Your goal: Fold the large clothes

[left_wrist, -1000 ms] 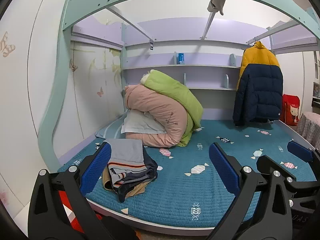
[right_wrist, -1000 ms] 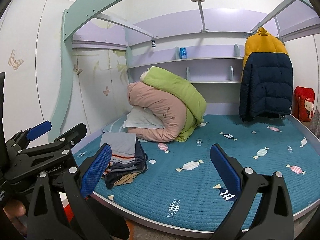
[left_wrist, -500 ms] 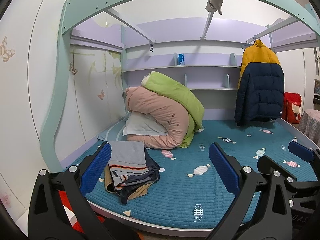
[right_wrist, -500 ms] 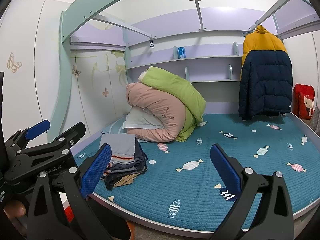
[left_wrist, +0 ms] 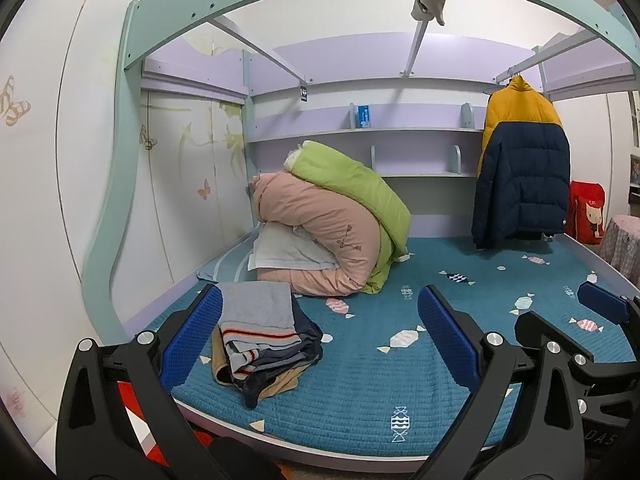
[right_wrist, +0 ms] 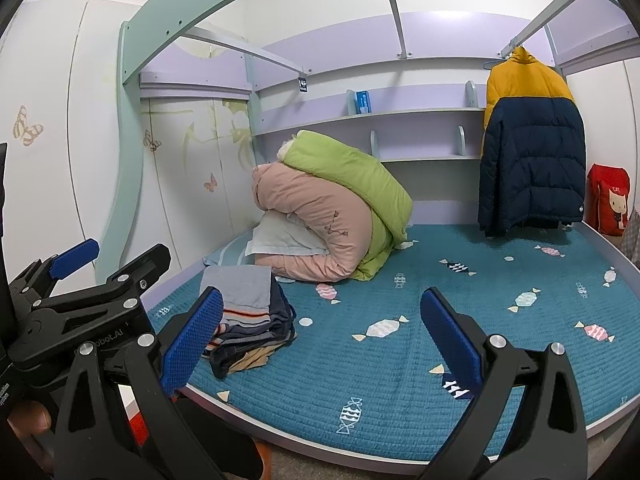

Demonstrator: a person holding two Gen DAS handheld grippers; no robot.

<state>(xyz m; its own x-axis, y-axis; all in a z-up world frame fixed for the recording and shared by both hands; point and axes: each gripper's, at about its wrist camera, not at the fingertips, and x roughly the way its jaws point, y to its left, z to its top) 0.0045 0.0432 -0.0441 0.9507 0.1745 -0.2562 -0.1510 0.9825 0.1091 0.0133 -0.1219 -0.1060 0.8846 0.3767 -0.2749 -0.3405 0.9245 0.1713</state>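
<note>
Right now both blue-padded black grippers, left gripper [left_wrist: 320, 336] and right gripper [right_wrist: 322, 336], hover spread wide and empty; the stack of folded grey and navy clothes [left_wrist: 264, 340] sits at the teal quilted bed's [left_wrist: 360, 392] front-left corner.

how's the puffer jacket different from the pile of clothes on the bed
The puffer jacket hangs unfolded from a rail at the back right; the pile of clothes lies folded and stacked at the bed's front left edge. The jacket is one thick quilted garment in yellow and navy; the pile is several thin layers, grey on top, striped and tan below. Neither is held by a hand-held gripper.
</note>
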